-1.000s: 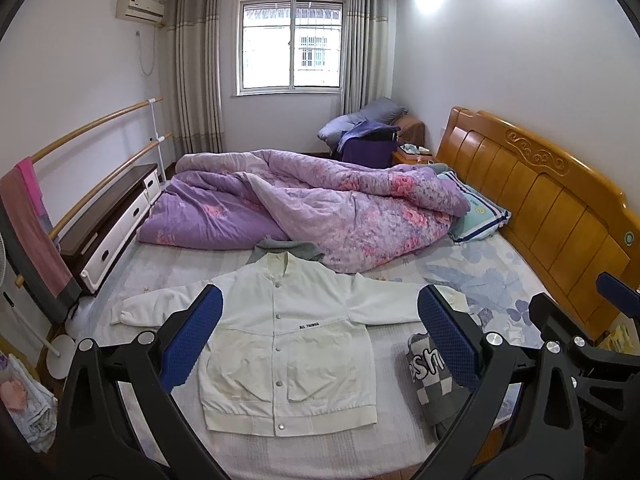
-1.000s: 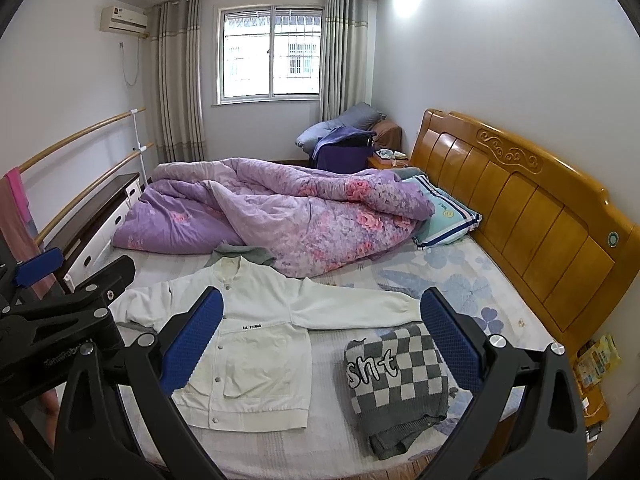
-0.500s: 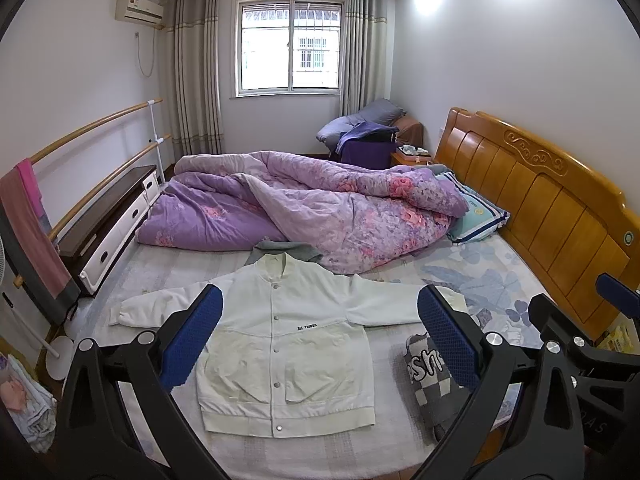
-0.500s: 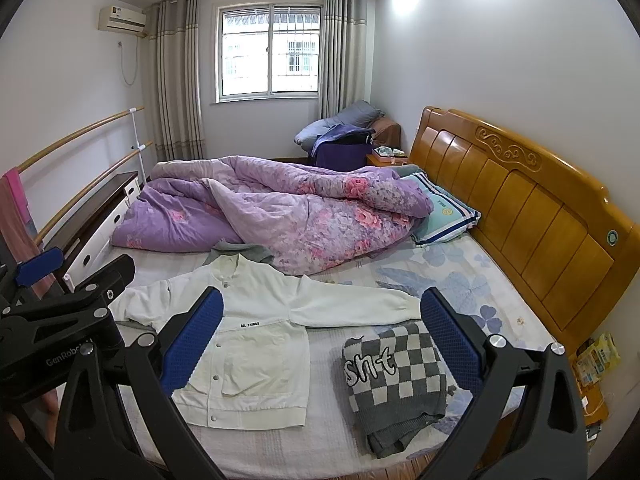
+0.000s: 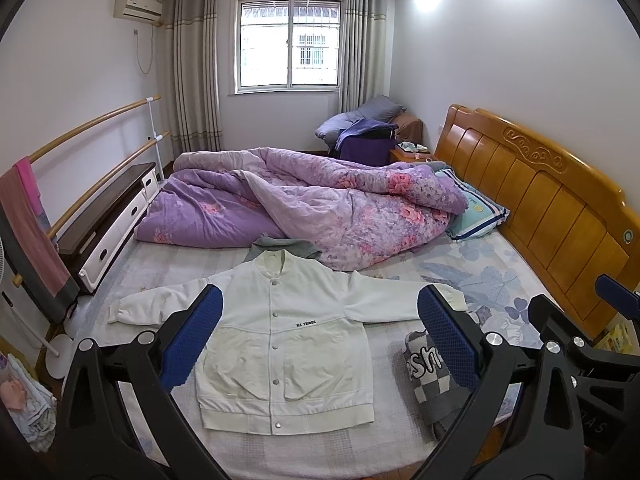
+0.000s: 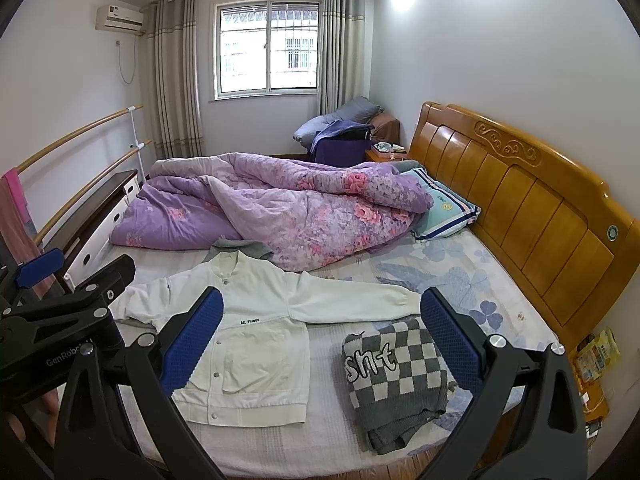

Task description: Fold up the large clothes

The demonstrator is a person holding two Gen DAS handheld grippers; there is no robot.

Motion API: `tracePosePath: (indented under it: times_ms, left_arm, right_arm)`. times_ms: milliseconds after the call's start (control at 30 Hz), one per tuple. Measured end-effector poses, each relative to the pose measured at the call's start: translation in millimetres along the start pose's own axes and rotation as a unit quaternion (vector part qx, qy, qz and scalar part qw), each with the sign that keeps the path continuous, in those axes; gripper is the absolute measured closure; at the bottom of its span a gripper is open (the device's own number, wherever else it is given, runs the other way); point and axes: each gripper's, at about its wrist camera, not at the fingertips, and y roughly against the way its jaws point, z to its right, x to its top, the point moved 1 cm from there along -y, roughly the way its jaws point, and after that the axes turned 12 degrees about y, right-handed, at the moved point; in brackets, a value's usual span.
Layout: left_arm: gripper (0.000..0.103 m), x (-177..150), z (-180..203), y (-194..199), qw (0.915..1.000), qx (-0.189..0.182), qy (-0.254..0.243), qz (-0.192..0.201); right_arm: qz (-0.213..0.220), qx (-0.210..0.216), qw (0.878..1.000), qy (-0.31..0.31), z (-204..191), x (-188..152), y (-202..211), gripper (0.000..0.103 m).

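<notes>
A white snap-button jacket (image 5: pixel 288 332) (image 6: pixel 256 320) lies flat, face up, on the near half of the bed, both sleeves spread out sideways. My left gripper (image 5: pixel 320 332) hovers above it, open, with nothing between its blue pads. My right gripper (image 6: pixel 320 332) is open too and holds nothing. It hangs over the gap between the jacket and a folded grey-and-white checkered sweater (image 6: pixel 396 376) (image 5: pixel 432 376) to the right. Each gripper's black frame shows at the edge of the other's view.
A rumpled purple floral quilt (image 5: pixel 312 208) fills the far half of the bed, a grey garment (image 5: pixel 284 246) poking out beneath it. A wooden headboard (image 5: pixel 540 208) runs along the right. A low cabinet (image 5: pixel 108 220) and wooden rails (image 5: pixel 96 148) stand at the left.
Both views have shifted slightly, as both grippers drifted a little. The jacket and sweater lie as before, and both grippers stay open.
</notes>
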Motion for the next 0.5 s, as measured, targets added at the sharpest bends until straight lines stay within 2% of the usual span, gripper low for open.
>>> tracePosePath:
  times_ms: [500]
  left_arm:
    - [0.005, -2.8, -4.3, 0.0, 1.0000, 0.001, 0.000, -0.002]
  right_arm:
    - [-0.004, 0.000, 1.000, -0.002, 1.4, -2.0, -4.0, 0.008]
